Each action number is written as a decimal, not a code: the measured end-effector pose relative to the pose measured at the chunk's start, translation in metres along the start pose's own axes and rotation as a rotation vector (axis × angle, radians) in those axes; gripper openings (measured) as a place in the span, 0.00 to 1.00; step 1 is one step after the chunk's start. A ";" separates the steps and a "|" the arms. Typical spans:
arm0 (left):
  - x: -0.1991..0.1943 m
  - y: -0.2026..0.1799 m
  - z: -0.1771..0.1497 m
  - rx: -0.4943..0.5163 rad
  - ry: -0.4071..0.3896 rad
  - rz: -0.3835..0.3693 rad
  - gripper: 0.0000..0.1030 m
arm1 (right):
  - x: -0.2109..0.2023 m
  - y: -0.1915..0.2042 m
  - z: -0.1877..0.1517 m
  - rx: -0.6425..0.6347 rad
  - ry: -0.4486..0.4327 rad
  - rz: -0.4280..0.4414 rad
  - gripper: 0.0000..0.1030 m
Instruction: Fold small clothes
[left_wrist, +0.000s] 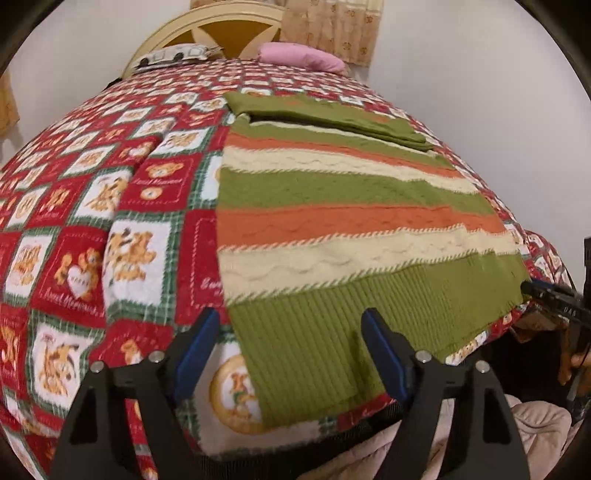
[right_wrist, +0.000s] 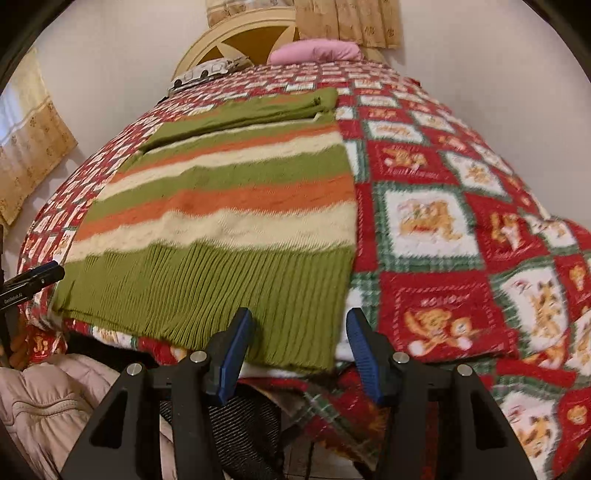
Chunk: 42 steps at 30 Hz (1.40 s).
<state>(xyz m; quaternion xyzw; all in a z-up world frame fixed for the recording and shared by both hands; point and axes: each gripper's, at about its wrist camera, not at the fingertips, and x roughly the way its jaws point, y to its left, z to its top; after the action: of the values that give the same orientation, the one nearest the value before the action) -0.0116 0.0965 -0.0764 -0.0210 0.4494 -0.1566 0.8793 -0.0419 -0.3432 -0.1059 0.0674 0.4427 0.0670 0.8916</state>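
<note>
A striped knit sweater (left_wrist: 332, 206) in green, orange and cream lies flat on the bed, on a red patchwork quilt (left_wrist: 74, 206) printed with teddy bears. Its sleeves are folded across the far end, and its ribbed green hem (left_wrist: 332, 332) lies at the near edge of the bed.

The left gripper (left_wrist: 291, 354) hovers over the hem's left corner. Its fingers (left_wrist: 384, 354) stand wide apart and grip nothing; the corner of the hem shows between them, with the left finger out over the quilt beside the sweater's edge. Whether they touch the fabric is unclear.

The right gripper (right_wrist: 299, 350) is at the hem's right corner, its fingers (right_wrist: 234, 354) parted and holding nothing. The hem's right corner lies in the gap between them, with the right finger just past the sweater's side edge.

At the head of the bed lie a pink pillow (left_wrist: 303, 55) and a patterned pillow (left_wrist: 173, 55).
</note>
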 end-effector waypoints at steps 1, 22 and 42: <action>-0.001 0.002 -0.003 -0.011 0.003 0.008 0.78 | 0.002 0.000 -0.002 0.006 0.006 0.007 0.53; 0.001 0.002 -0.015 -0.059 0.107 -0.075 0.11 | -0.007 -0.012 -0.001 0.133 0.013 0.215 0.06; 0.013 0.020 0.132 -0.047 -0.055 -0.088 0.07 | 0.017 -0.028 0.145 0.296 -0.138 0.338 0.06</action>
<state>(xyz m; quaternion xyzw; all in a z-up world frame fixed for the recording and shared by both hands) 0.1062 0.0976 -0.0115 -0.0656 0.4274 -0.1837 0.8828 0.0855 -0.3764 -0.0376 0.2750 0.3679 0.1451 0.8763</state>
